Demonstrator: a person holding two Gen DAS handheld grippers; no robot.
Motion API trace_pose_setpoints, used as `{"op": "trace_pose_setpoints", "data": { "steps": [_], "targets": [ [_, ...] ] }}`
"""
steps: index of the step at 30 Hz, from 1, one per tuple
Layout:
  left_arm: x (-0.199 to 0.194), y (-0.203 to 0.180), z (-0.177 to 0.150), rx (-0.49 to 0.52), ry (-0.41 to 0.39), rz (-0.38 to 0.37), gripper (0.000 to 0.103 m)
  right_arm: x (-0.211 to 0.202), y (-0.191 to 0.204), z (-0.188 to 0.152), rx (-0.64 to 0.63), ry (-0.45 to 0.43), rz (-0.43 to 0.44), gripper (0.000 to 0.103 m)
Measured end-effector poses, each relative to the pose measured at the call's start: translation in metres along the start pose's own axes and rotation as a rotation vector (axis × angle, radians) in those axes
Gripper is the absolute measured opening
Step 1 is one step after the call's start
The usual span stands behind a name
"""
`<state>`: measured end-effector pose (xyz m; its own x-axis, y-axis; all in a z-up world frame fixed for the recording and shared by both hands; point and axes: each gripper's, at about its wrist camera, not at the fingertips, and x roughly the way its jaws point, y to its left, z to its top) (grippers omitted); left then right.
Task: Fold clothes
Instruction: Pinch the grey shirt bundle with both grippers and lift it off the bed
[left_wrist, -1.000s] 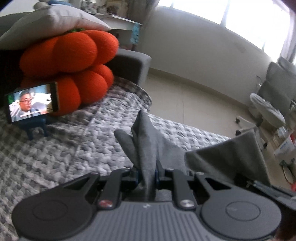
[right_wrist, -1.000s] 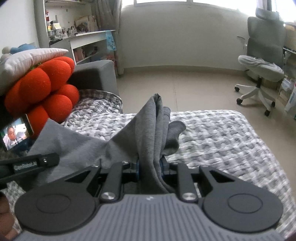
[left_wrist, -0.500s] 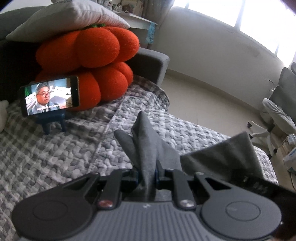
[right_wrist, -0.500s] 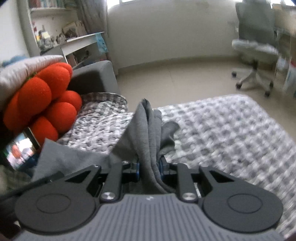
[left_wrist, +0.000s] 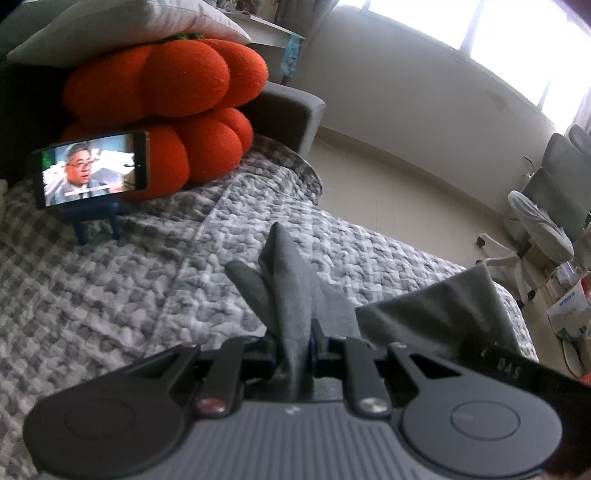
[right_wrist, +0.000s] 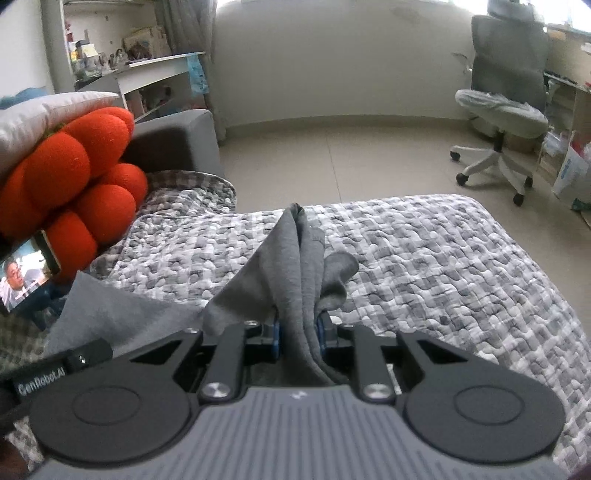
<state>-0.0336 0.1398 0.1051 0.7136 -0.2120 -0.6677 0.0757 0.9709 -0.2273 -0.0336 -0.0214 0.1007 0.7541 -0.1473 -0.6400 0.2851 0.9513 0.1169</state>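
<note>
The bed (right_wrist: 443, 258), spread with a grey-and-white checked quilt (left_wrist: 110, 295), carried everything. Against its far left corner stood an orange pumpkin cushion (left_wrist: 166, 85) with a pale pillow (left_wrist: 129, 26) on top, and just in front of the cushion a phone (left_wrist: 90, 168) sat propped on a small blue stand (left_wrist: 96, 218), its screen lit. Beyond the bed's far edge lay bare floor, with a grey office chair (right_wrist: 506, 99) well apart on the right.

The grey garment (right_wrist: 295, 266) was held up off the quilt near the bed's near edge, stretched between both tools. The left hand-held gripper (left_wrist: 295, 343) was clenched on a bunched fold of it, the cloth standing up in a peak between the jaws. The right hand-held gripper (right_wrist: 299, 332) gripped a thicker gather of the same cloth in the same way, and a slack panel ran off leftward toward the other tool.

Judging by this, the step in hand was the carry of a fold: both corners pinched and lifted, the cloth not yet laid. The next move probably called for bringing both grips across together, keeping the span taut, then lowering the edge flat onto the quilt before letting go.

No container showed clearly; what might be a bag or box by the chair was too small to read.
</note>
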Motion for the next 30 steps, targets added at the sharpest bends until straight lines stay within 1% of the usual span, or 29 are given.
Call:
{"op": "trace_pose_setpoints", "data": {
  "steps": [3,5,8,10,13,15,18,22,25,27,30],
  "targets": [
    [-0.02,0.02,-0.002,-0.015,-0.037,0.027,0.015,-0.009,0.018,-0.002,-0.017,-0.017,0.027,0.021],
    [-0.038,0.041,-0.004,-0.045,-0.071,0.062,0.015,-0.013,0.036,-0.005,-0.036,-0.027,0.062,0.021],
    [-0.068,0.076,-0.006,-0.095,-0.126,0.125,0.015,-0.016,0.076,-0.007,-0.079,-0.02,0.149,0.021],
    [-0.096,0.104,-0.006,-0.125,-0.172,0.182,0.015,-0.019,0.102,-0.009,-0.109,-0.016,0.208,0.021],
    [-0.142,0.148,-0.005,-0.171,-0.25,0.266,0.015,-0.028,0.154,-0.015,-0.19,-0.022,0.351,0.021],
    [-0.172,0.18,-0.007,-0.205,-0.295,0.341,0.015,-0.035,0.191,-0.018,-0.227,-0.013,0.469,0.021],
    [-0.21,0.225,-0.014,-0.274,-0.335,0.448,0.015,-0.044,0.242,-0.026,-0.251,0.032,0.651,0.02],
    [-0.253,0.271,-0.025,-0.358,-0.384,0.562,0.015,-0.061,0.306,-0.04,-0.332,0.063,0.816,0.02],
    [-0.273,0.294,-0.034,-0.408,-0.421,0.633,0.015,-0.072,0.347,-0.044,-0.413,0.074,0.928,0.02],
    [-0.278,0.307,-0.038,-0.435,-0.428,0.665,0.015,-0.074,0.371,-0.043,-0.454,0.087,1.004,0.02],
    [-0.276,0.32,-0.047,-0.475,-0.418,0.692,0.015,-0.063,0.394,-0.038,-0.462,0.149,1.08,0.02]
  ]
}}
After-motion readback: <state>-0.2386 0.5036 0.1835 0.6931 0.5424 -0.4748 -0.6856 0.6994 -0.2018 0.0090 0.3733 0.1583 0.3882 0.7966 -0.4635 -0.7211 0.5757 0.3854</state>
